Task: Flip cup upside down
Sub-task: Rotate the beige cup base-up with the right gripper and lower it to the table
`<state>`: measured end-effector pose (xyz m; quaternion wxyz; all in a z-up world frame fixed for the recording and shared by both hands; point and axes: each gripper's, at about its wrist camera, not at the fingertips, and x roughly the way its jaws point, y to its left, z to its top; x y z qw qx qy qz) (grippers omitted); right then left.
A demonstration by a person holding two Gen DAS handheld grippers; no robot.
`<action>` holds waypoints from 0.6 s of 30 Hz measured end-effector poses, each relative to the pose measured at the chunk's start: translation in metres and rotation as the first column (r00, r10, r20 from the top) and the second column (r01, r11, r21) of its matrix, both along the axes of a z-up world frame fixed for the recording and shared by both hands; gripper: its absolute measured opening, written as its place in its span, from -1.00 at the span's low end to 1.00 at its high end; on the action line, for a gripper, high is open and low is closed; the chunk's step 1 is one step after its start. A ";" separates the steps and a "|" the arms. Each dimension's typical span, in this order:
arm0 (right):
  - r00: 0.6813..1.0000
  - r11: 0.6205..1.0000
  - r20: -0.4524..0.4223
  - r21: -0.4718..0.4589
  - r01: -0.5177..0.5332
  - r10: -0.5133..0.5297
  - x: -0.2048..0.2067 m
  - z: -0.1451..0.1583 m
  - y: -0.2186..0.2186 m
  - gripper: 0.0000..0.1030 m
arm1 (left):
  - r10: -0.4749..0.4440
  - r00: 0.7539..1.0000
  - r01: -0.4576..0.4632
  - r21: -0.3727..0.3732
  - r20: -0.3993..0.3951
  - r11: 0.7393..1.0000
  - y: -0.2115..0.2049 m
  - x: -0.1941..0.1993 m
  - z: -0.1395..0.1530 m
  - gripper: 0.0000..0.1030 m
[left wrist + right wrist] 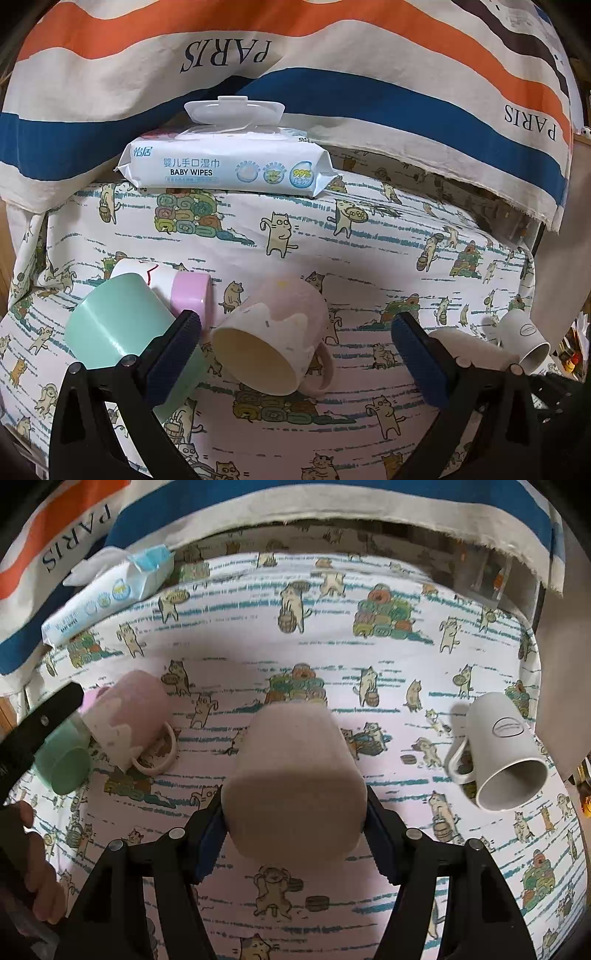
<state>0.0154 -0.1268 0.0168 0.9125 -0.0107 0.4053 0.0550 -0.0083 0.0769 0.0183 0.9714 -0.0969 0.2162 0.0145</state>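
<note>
My right gripper (293, 830) is shut on a beige cup (291, 775), held with its closed base toward the camera, over the cat-print tablecloth (332, 657). My left gripper (295, 343) is open and empty, its fingers on either side of a pink mug (273, 336) that lies on its side with its mouth toward the camera. The pink mug also shows at the left of the right wrist view (127, 716). The beige cup's edge shows behind the left gripper's right finger (469, 343).
A mint green cup (110, 325), a pink-rimmed cup (190, 295) and a white cup (147, 273) lie at the left. A grey-white mug (506, 749) lies on its side at the right. A baby wipes pack (225, 162) sits at the back under a striped cloth (332, 48).
</note>
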 end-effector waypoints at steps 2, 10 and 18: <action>1.000 1.000 0.014 0.002 0.004 -0.004 0.000 0.005 -0.002 0.33 | 0.001 1.000 -0.001 0.003 0.003 1.000 0.000 -0.001 0.000 0.99; 0.999 1.000 0.054 -0.007 0.002 -0.001 0.007 0.020 -0.003 0.33 | 0.000 1.000 0.000 0.004 0.002 1.000 0.000 0.000 0.000 0.99; 0.997 1.000 0.075 -0.004 -0.021 0.021 0.015 0.028 0.004 0.33 | -0.010 1.000 0.010 -0.001 -0.012 1.000 -0.001 0.001 -0.003 0.99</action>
